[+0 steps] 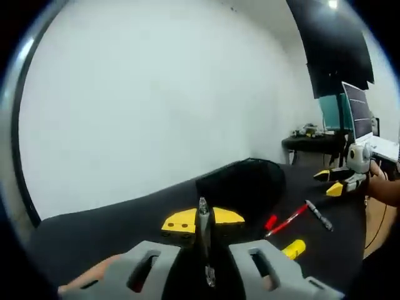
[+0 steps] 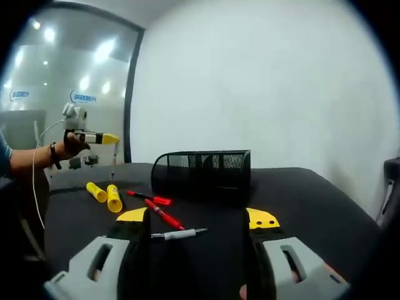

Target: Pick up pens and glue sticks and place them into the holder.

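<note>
On the black table [image 2: 325,206], a black mesh holder [image 2: 201,170] is seen standing near the far edge, and the writing things are lying in front of it. In the right gripper view, two yellow glue sticks [image 2: 106,195] are lying side by side to the left, two red pens [image 2: 156,208] are lying between them and the holder, and a grey pen [image 2: 181,234] is lying nearest, just between the yellow tips of the right gripper [image 2: 198,220]. Its jaws are spread wide and nothing is held in them.

In the left gripper view, a thin grey pen [image 1: 204,240] is pinched upright in the left gripper [image 1: 203,224], whose jaws are pressed together on it. The holder [image 1: 244,184] is seen just behind, and a red pen [image 1: 286,220], a dark pen [image 1: 319,215] and one glue stick [image 1: 292,249] are lying to the right of it.

The left gripper [image 2: 94,137] is raised in the air well to the left of the holder in the right gripper view, so the carried pen is not yet over the opening. It seems that the pen is gripped near its middle, but this is not clear.

Some things could go wrong from here. The pen could swing or slip if the grip is loosened before the tip is inside the mesh. The holder could be pushed or tipped if its rim is struck. The grey pen could be rolled away if only one jaw of the right gripper touches it.
</note>
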A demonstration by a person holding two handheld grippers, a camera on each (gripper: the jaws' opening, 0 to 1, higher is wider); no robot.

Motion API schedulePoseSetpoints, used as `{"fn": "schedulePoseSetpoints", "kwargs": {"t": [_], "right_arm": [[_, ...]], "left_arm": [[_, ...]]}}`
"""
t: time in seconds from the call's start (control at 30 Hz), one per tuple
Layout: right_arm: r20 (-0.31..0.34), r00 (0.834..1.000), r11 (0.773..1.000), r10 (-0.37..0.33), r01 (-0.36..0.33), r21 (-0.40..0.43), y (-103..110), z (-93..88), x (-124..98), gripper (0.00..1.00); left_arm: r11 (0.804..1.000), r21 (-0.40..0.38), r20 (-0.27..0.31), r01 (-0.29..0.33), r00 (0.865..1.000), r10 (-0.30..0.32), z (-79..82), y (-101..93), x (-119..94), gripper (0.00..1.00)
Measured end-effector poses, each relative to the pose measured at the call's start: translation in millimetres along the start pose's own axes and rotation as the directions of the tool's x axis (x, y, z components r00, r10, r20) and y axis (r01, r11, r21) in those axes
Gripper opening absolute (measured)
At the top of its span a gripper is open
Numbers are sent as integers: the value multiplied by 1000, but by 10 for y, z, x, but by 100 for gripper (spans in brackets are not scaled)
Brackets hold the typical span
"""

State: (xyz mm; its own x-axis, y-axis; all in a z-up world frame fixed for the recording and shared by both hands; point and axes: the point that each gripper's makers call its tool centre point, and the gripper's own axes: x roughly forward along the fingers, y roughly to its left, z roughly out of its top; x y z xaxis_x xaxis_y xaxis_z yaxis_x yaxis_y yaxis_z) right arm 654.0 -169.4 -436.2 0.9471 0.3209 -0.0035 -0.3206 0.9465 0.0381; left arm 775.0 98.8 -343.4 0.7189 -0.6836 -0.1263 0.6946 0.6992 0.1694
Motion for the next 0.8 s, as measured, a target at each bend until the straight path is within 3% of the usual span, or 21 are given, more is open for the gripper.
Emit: {"fn": "schedulePoseSetpoints", "kwargs": {"t": [0.23,0.47,0.67,0.77,0.8], "right_arm": [[0,1000,1000,2,-2,16,3,3,-7,55],[11,1000,999,1,-1,51,1,31,-23,57],[24,999,995,44,-46,91,93,66,-58,55],[25,999,996,44,-46,78,123,97,-65,51],[34,999,999,28,-29,37,135,136,-85,49]], "left_arm": [[1000,-29,28,11,1000,-10,122,-54,-104,5],[997,-64,84,38,996,-33,366,-198,-212,5],[991,-91,89,97,992,-89,482,-492,-283,5],[988,-99,96,117,990,-107,521,-626,-303,5],[987,-101,99,123,989,-113,542,-667,-302,5]]}}
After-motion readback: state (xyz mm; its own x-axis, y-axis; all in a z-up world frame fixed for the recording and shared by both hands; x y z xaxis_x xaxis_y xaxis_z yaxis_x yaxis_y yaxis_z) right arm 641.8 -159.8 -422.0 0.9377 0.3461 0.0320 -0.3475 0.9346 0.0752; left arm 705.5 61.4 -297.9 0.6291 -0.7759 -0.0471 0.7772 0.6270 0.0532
